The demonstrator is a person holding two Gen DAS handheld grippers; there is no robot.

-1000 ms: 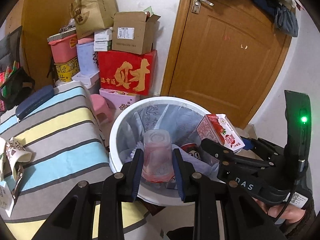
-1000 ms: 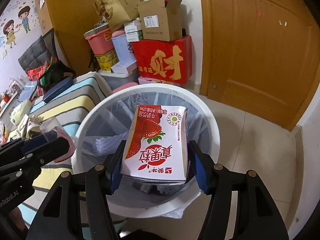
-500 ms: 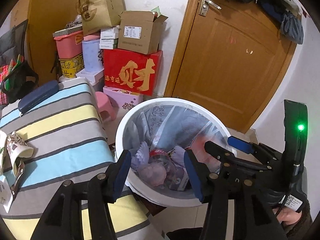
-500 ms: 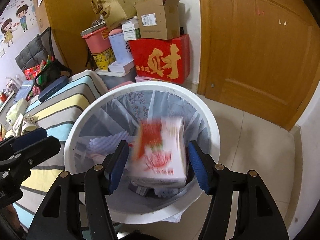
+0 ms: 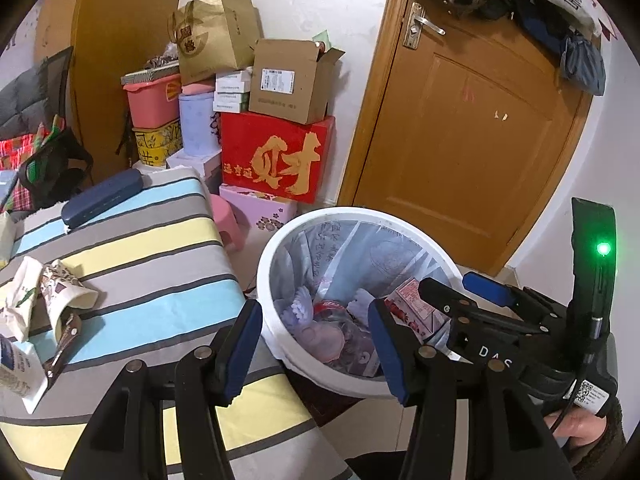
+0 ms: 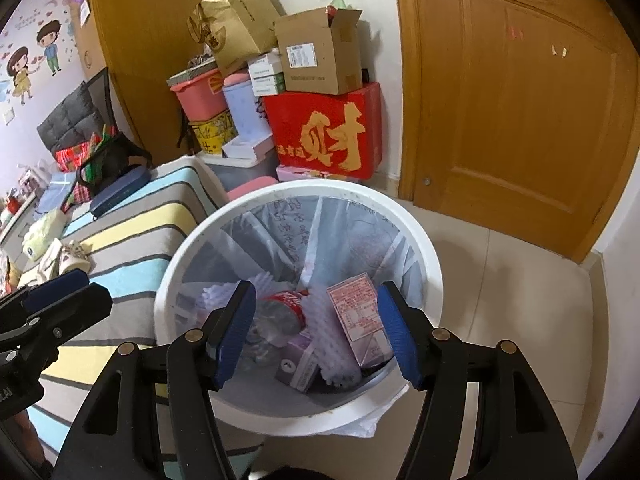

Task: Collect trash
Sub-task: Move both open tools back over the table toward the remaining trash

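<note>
A white trash bin (image 5: 264, 264) with a clear liner stands on the floor beside the striped table; it also shows in the right wrist view (image 6: 434, 264). Inside lie a strawberry milk carton (image 6: 358, 314), a clear plastic cup (image 5: 320, 334), a bottle (image 6: 280, 316) and white foam. My left gripper (image 5: 316, 344) is open and empty above the bin's near rim. My right gripper (image 6: 316, 330) is open and empty over the bin. A paper cup (image 5: 64, 292), a white wrapper (image 5: 20, 300) and a carton (image 5: 16, 368) lie on the table at left.
The striped table (image 5: 132, 256) holds a dark blue case (image 5: 102, 198). Stacked boxes, among them a red box (image 5: 276, 158), and a pink stool (image 5: 228, 216) stand behind the bin. A wooden door (image 5: 460, 120) is at right. The tiled floor (image 6: 520, 300) lies right of the bin.
Both grippers opened. The left one dropped the plastic cup and the right one dropped the milk carton; both now lie in the bin.
</note>
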